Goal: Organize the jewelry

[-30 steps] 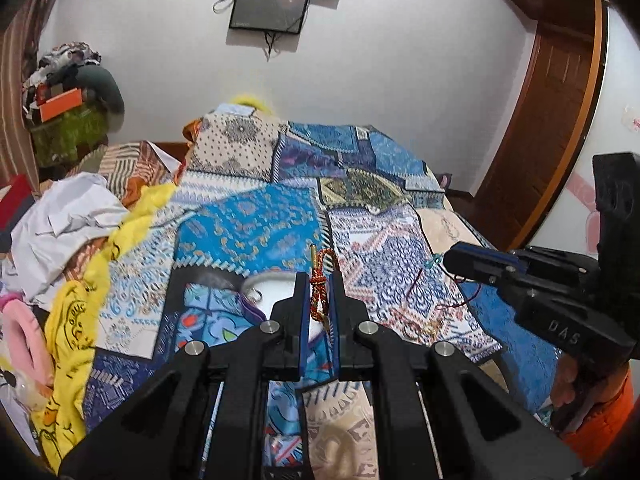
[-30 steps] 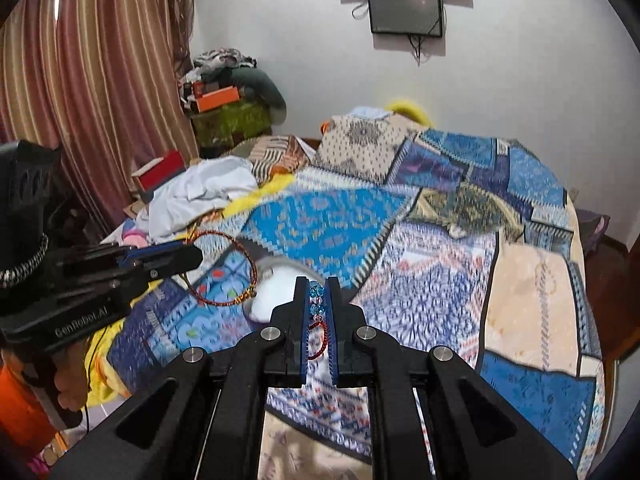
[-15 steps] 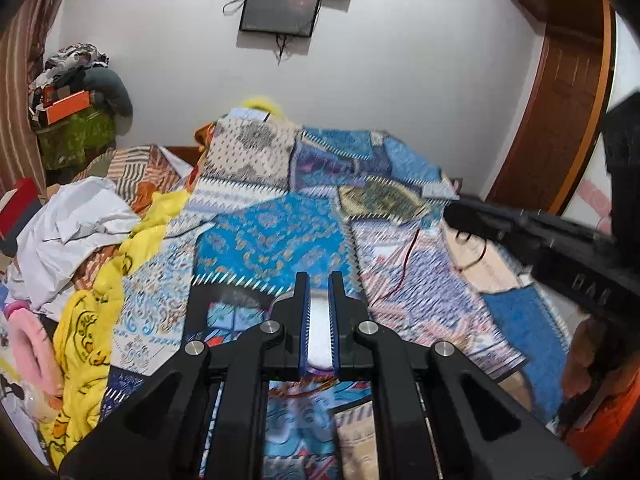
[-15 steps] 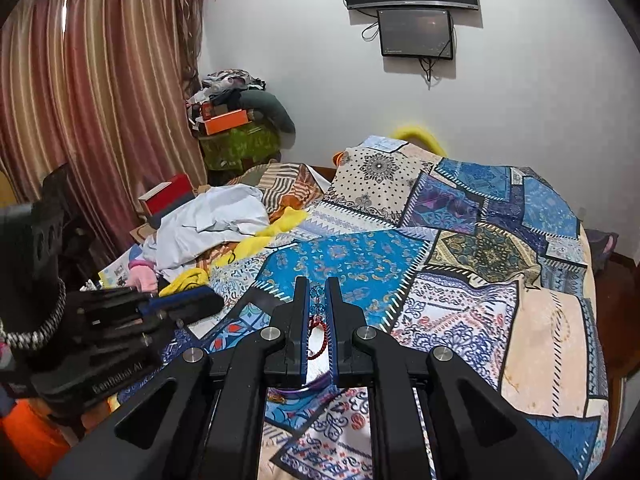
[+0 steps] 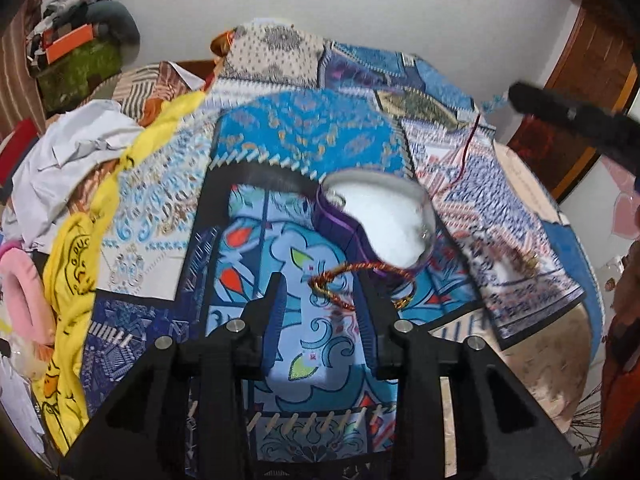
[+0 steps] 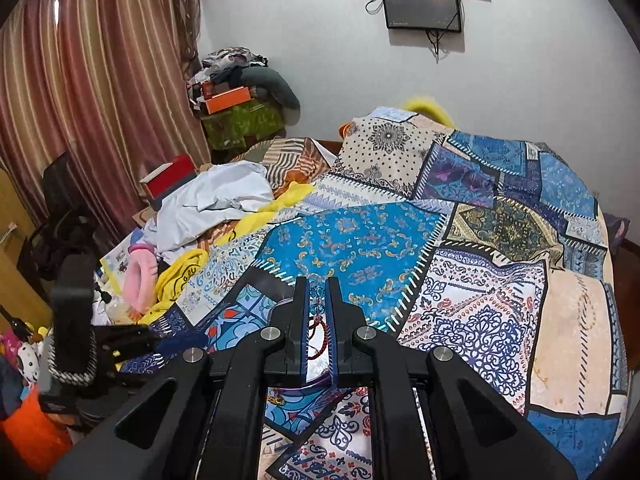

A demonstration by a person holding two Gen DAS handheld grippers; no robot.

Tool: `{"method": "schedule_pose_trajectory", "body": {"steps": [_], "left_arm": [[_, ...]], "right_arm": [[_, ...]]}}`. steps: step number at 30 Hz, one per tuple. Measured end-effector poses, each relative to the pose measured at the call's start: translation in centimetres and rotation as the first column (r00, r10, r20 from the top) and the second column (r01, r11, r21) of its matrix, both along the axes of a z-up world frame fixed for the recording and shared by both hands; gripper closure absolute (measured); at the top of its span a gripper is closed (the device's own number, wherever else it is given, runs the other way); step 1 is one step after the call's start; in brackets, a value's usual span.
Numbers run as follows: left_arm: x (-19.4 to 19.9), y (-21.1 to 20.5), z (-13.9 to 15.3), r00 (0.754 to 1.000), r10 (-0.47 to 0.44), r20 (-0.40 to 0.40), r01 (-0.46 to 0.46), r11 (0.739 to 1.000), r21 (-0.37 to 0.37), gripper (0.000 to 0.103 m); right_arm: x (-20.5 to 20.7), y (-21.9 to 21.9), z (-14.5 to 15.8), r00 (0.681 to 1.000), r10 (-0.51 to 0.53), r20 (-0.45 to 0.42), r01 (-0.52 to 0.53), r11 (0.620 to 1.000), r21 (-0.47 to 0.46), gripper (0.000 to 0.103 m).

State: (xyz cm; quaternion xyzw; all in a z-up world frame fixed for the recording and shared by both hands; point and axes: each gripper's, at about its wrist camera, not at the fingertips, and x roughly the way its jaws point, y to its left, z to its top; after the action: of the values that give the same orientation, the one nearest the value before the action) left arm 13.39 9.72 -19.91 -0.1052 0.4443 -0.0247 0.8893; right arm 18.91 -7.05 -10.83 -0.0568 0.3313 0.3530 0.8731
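In the left wrist view my left gripper (image 5: pixel 320 292) is open and empty above the patchwork bedspread (image 5: pixel 320 140). A red and gold bangle (image 5: pixel 348 276) lies on the spread between its fingertips, touching the near edge of a round white jewelry box with a purple rim (image 5: pixel 380 216). In the right wrist view my right gripper (image 6: pixel 317 296) is shut on a red cord necklace with blue beads (image 6: pixel 317 320), held above the box. The right gripper also shows at the upper right of the left wrist view (image 5: pixel 572 116), with the red cord (image 5: pixel 466 152) hanging from it.
More jewelry (image 5: pixel 516 256) lies on the spread right of the box. Crumpled white cloth (image 6: pixel 216 200), a yellow garment (image 5: pixel 72 240) and a pink item (image 6: pixel 138 276) crowd the bed's left side. A curtain (image 6: pixel 80 100) and a wall screen (image 6: pixel 422 4) stand behind.
My left gripper opened and let go of the red and gold bangle, which now lies by the box. The right gripper rose with its necklace still held.
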Motion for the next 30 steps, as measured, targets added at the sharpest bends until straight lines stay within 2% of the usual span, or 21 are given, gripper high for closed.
{"method": "schedule_pose_trajectory", "body": {"steps": [8, 10, 11, 12, 18, 21, 24, 30], "left_arm": [[1.7, -0.5, -1.9, 1.0, 0.011, 0.009, -0.011, 1.0, 0.007, 0.07], [2.0, -0.5, -2.0, 1.0, 0.017, 0.024, -0.017, 1.0, 0.011, 0.081], [2.1, -0.5, -2.1, 1.0, 0.012, 0.026, -0.012, 1.0, 0.009, 0.091], [2.3, -0.5, -2.2, 1.0, 0.009, 0.023, -0.009, 1.0, 0.008, 0.093], [2.8, -0.6, -2.6, 0.999, -0.006, 0.041, 0.006, 1.0, 0.004, 0.093], [2.8, -0.7, -2.5, 0.999, -0.005, 0.046, 0.006, 1.0, -0.001, 0.097], [2.5, -0.4, -1.7, 0.998, 0.013, 0.067, -0.013, 1.0, -0.004, 0.097], [1.6, -0.2, 2.0, 0.988, 0.024, 0.154, -0.024, 1.0, 0.001, 0.098]], "right_arm": [[0.2, 0.0, -0.5, 1.0, 0.0, -0.015, 0.0, 1.0, -0.012, 0.096], [0.3, 0.1, -0.7, 1.0, 0.001, -0.02, -0.001, 1.0, -0.012, 0.096], [0.4, 0.1, -0.7, 1.0, 0.001, -0.023, -0.002, 1.0, -0.011, 0.096], [0.5, 0.2, -0.7, 1.0, 0.003, -0.025, -0.003, 1.0, -0.011, 0.096], [0.6, 0.7, -1.3, 0.999, 0.013, -0.043, -0.014, 1.0, -0.012, 0.096], [0.6, 0.8, -1.5, 0.999, 0.015, -0.05, -0.016, 1.0, -0.014, 0.096], [0.8, 0.9, -1.7, 0.998, 0.018, -0.057, -0.019, 1.0, -0.015, 0.096], [1.2, 1.3, -2.3, 0.997, 0.019, -0.073, -0.021, 1.0, -0.017, 0.096]]}}
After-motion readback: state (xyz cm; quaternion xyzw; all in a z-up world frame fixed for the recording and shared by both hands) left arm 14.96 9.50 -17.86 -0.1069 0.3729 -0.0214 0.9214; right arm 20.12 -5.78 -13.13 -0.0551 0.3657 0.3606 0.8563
